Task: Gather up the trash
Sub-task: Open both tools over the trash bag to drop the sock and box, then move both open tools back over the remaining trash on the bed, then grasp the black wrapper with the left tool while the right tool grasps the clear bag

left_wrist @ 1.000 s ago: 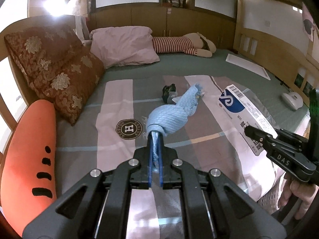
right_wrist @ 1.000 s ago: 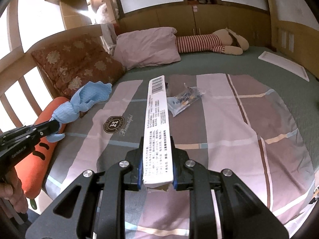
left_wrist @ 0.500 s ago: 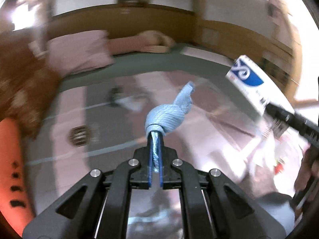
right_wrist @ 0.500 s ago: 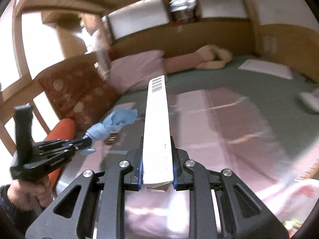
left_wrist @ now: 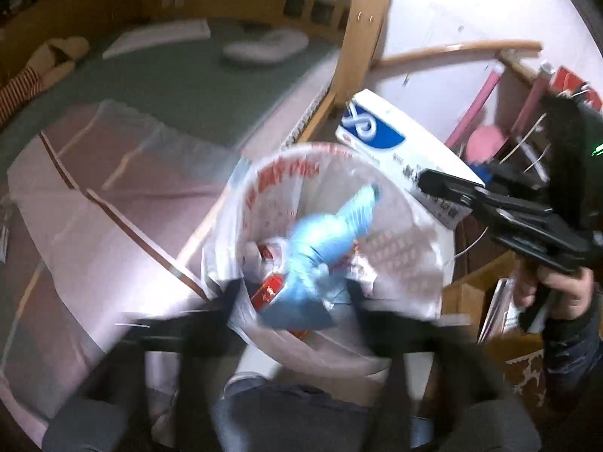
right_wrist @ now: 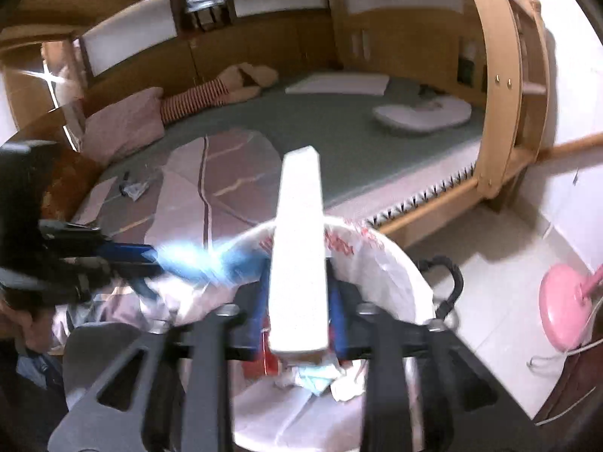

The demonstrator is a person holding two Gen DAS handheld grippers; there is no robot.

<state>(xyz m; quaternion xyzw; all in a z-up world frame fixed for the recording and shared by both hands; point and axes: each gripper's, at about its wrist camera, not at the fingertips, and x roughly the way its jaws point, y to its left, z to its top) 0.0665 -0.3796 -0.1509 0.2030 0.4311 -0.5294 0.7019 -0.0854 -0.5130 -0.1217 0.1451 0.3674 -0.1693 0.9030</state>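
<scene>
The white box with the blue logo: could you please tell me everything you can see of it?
The white box is long, flat and narrow, apparently cardboard, with a blue swirl logo at one end and small print and codes on its face. It sits tilted between the fingers of the right gripper, whose jaws are opening, above the rim of the bag-lined bin. Whether the pads touch it is unclear.

Dim warm indoor light; heavy motion blur; fisheye-bent dark edges; window glare [right_wrist: 47, 75] at left

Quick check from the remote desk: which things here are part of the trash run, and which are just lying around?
Job: blue cloth wad, white box, lined trash bin, wrapper on bedspread.
Lying about: pink pillow, striped plush toy, pink lamp base.
</scene>
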